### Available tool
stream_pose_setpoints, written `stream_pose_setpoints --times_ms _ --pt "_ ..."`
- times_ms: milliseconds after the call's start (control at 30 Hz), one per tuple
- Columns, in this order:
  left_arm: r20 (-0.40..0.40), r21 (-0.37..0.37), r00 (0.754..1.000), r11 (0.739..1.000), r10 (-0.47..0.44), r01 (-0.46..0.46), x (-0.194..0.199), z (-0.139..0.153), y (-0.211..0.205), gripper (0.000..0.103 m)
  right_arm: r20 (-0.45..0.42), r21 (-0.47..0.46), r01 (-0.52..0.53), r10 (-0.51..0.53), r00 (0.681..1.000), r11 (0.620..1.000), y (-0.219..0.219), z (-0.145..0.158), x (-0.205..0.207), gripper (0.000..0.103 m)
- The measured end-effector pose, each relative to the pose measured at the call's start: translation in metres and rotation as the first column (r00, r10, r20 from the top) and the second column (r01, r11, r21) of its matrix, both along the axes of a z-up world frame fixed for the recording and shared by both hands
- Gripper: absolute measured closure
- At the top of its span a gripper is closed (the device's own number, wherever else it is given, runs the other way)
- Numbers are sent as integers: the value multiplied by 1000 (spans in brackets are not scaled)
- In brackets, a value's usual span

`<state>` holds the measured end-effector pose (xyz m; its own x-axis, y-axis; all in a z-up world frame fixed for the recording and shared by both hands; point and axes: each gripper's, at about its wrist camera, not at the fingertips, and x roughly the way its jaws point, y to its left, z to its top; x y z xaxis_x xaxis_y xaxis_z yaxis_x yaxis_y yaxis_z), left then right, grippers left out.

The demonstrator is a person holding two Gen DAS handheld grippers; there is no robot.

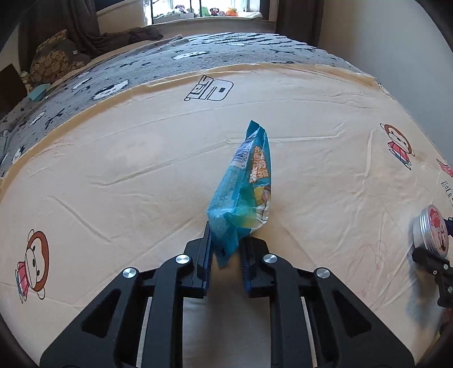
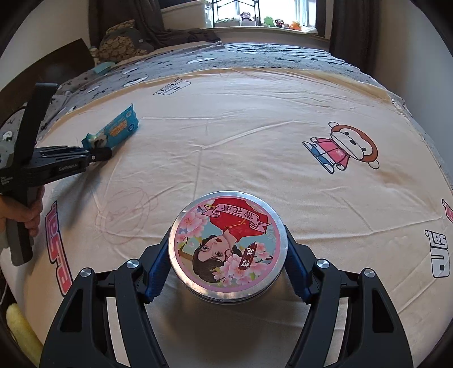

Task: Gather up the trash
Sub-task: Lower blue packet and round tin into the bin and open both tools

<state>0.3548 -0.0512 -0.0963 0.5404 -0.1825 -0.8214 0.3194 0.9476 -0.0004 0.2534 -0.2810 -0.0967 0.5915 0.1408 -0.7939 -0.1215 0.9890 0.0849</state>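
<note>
My left gripper (image 1: 225, 249) is shut on a blue snack wrapper (image 1: 243, 186) and holds it upright on edge above the cream bed sheet (image 1: 127, 175). The wrapper (image 2: 113, 130) and left gripper (image 2: 100, 154) also show at the far left of the right wrist view. My right gripper (image 2: 226, 271) is shut on a round metal tin (image 2: 226, 246) with a pink and red picture lid, held by its sides just above the sheet. The tin (image 1: 430, 232) shows at the right edge of the left wrist view.
A grey patterned blanket (image 1: 198, 53) covers the far half of the bed. Pillows (image 1: 53, 56) lie at the far left. A windowsill with plush toys (image 2: 271, 22) is beyond. A yellow fuzzy thing (image 2: 19, 331) lies at the lower left.
</note>
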Motion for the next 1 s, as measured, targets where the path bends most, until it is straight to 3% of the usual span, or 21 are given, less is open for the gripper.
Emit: stream_pose_setpoints --times_ms 233,500,667,900,1000 --pt "36 -34 999 999 -25 26 -47 10 12 94 57 -13 -36 37 998 999 13 17 -33 32" --pt "134 -5 983 992 -125 127 -159 32 16 94 185 -98 -32 50 981 995 22 47 -112 32" --pt "160 -25 979 991 -125 131 -233 39 26 94 282 -133 -21 58 958 991 25 66 -170 32" --pt "208 -18 971 992 -120 126 -318 37 37 93 326 -112 -53 87 941 992 36 65 -238 32" --pt "202 -13 971 991 -129 134 -345 31 35 93 302 -81 -80 101 948 994 42 55 -259 32"
